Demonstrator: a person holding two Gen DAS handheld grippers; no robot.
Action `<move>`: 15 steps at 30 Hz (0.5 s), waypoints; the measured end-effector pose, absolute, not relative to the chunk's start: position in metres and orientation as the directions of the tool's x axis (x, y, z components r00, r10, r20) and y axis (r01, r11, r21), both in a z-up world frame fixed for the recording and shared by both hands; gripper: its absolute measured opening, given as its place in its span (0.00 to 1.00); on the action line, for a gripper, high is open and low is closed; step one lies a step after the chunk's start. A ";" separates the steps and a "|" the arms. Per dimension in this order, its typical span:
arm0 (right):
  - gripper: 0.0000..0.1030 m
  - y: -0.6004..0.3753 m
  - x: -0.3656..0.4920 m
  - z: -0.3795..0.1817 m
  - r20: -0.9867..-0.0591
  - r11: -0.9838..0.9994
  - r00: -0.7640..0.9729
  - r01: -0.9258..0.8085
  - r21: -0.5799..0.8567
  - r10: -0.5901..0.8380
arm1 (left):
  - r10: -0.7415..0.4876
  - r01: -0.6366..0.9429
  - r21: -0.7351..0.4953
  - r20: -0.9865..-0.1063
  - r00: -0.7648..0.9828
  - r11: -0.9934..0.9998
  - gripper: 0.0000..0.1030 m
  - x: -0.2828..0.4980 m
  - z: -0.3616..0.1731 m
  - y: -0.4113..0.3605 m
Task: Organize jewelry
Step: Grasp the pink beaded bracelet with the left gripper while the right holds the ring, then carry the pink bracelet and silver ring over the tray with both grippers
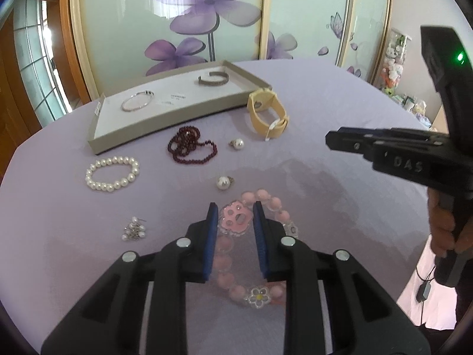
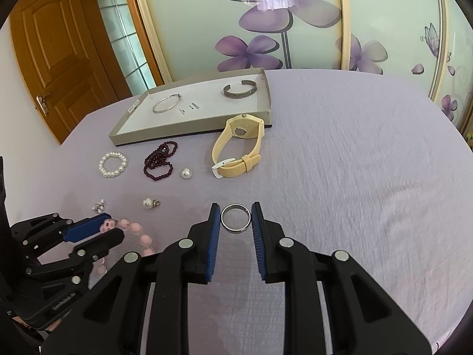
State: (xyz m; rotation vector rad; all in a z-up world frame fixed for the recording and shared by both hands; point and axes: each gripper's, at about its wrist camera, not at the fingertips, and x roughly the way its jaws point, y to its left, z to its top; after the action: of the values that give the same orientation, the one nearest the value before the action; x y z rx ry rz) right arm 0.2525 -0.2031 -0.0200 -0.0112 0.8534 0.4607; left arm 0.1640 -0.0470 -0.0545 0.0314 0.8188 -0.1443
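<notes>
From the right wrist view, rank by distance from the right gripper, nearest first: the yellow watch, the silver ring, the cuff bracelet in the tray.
1. Silver ring: between the right gripper fingers.
2. Yellow watch: ahead on the cloth, just outside the tray's front corner.
3. Cuff bracelet: farthest, at the back of the tray.

Floral wardrobe doors (image 2: 280, 20), wooden door (image 2: 59, 56)

A lilac cloth (image 2: 354, 162) is spread over the worktop. Behind it, sliding panels (image 2: 266, 23) printed with purple flowers are seen, and a brown wooden door (image 2: 56, 47) at the left. What may be plush toys (image 1: 394, 62) are stacked far right.
</notes>
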 end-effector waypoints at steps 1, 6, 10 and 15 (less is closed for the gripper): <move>0.22 -0.203 0.252 -0.019 -0.727 0.901 0.566 -0.398 0.172 0.389 | -0.121 0.142 -0.032 -0.725 0.679 0.989 0.23 0.162 -0.051 -0.046; 0.22 -0.201 0.249 -0.015 -0.719 0.897 0.571 -0.408 0.171 0.397 | -0.134 0.145 -0.044 -0.701 0.700 0.988 0.23 0.153 -0.035 -0.044; 0.22 -0.200 0.247 -0.011 -0.713 0.894 0.574 -0.415 0.171 0.403 | -0.153 0.152 -0.062 -0.678 0.719 0.987 0.23 0.147 -0.020 -0.040; 0.22 -0.198 0.247 -0.005 -0.704 0.891 0.581 -0.421 0.169 0.408 | -0.154 0.140 -0.074 -0.653 0.742 0.987 0.23 0.144 -0.004 -0.034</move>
State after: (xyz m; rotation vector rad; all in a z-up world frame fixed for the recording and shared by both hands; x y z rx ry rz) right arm 0.2467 -0.1979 -0.0054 -0.0172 0.8177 0.4848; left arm 0.1439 -0.0340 -0.0041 -0.0210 0.7174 -0.1612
